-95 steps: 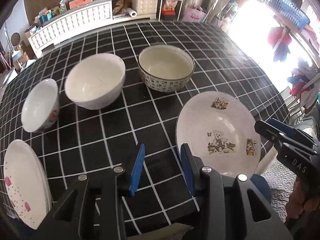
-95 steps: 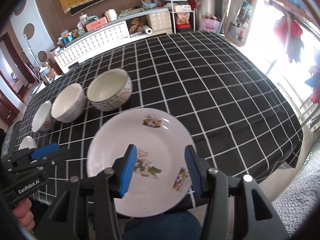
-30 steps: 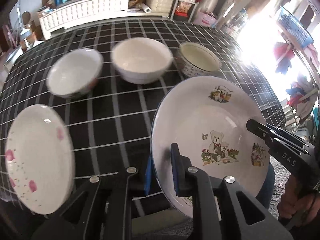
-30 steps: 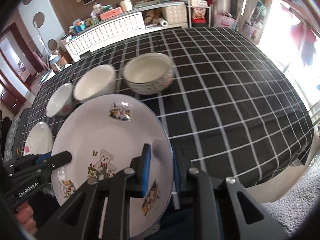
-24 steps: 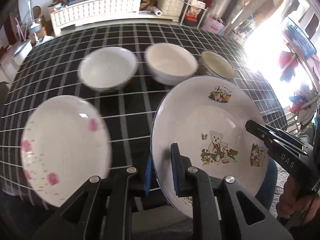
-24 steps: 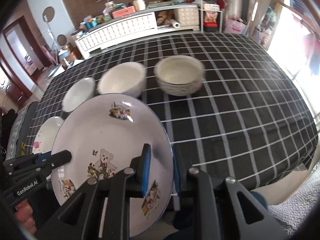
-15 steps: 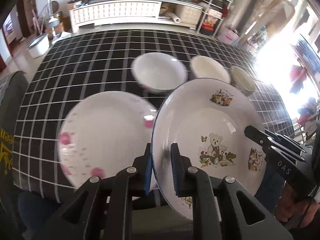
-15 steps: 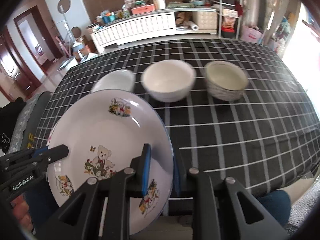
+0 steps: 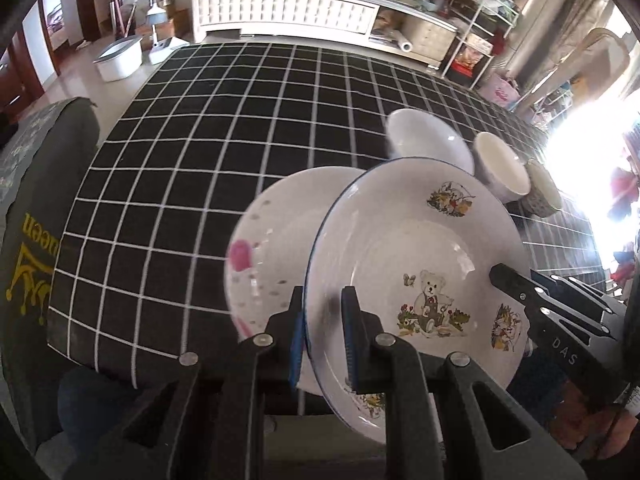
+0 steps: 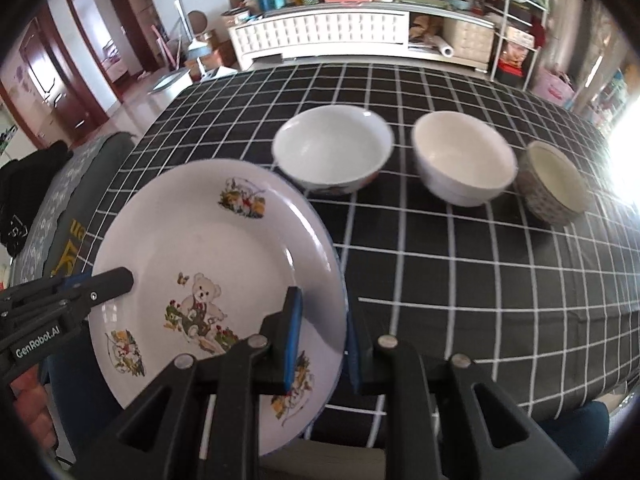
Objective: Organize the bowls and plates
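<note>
Bare tablecloth at left; three bowls lined up right.

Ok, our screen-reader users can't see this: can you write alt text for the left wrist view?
Both grippers, the left gripper and right gripper, clamp opposite rims of a teddy-bear plate, held above a pink-flowered plate on a black checked tablecloth. Three bowls line up behind.

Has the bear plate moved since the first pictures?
Yes. The bear plate, then flat on the table right of the bowls, is now held up by both grippers, overlapping the pink plate at the table's left end.
</note>
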